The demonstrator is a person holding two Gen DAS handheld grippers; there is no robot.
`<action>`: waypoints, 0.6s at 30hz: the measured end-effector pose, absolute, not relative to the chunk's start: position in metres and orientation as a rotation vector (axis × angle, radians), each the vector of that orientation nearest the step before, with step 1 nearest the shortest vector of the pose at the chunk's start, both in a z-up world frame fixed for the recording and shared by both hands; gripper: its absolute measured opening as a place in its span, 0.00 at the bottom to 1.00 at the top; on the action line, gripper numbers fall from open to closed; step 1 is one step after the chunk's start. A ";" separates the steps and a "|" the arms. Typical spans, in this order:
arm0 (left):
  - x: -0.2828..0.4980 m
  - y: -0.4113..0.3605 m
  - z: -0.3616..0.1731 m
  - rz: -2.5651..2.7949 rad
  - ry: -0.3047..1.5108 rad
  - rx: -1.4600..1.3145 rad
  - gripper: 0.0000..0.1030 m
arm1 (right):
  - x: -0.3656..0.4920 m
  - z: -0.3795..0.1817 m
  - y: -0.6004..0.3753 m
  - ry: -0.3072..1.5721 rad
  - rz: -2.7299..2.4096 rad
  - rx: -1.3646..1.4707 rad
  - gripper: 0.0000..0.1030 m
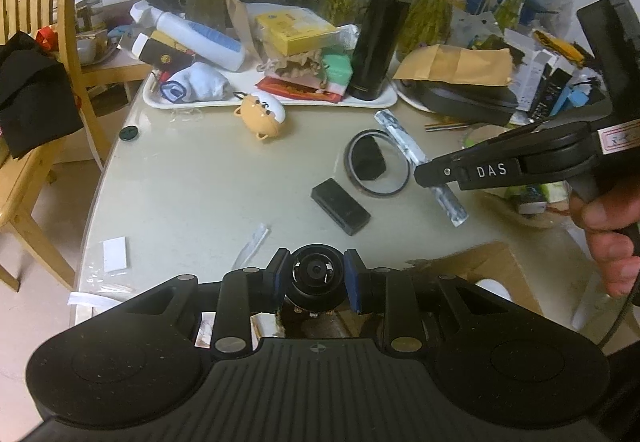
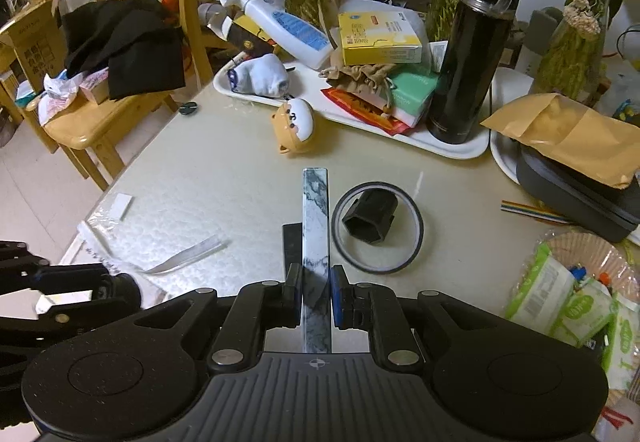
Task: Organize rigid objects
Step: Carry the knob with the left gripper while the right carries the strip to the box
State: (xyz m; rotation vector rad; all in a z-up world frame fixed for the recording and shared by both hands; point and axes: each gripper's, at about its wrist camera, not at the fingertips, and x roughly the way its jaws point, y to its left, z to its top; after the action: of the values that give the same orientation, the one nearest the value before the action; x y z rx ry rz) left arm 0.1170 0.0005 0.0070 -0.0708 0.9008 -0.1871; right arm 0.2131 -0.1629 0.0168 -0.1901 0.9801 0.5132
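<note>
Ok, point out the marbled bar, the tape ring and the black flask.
marbled bar [image 2: 316,210], right wrist view, middle of its upper face
tape ring [image 2: 416,210], right wrist view, right side of the band
black flask [image 2: 468,54], right wrist view, middle of the body

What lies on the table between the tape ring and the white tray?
Nothing: in the right wrist view the table top is bare between the tape ring and the white tray; the bear-shaped case sits off to the left.
</note>
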 end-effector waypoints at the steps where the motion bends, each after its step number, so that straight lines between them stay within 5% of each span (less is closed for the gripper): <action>1: 0.116 0.000 0.007 -0.191 0.901 -0.071 0.28 | 0.210 0.018 -0.164 0.981 0.518 -0.187 0.16; 18: 0.094 -0.008 -0.002 -0.245 0.960 -0.070 0.28 | 0.135 0.027 -0.181 1.019 0.570 -0.158 0.16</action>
State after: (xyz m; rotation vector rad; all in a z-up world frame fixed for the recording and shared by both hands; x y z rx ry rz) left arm 0.0937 -0.0078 -0.0022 -0.0695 0.9598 -0.2445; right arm 0.1353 -0.1810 0.0265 -0.1579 1.0195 0.5696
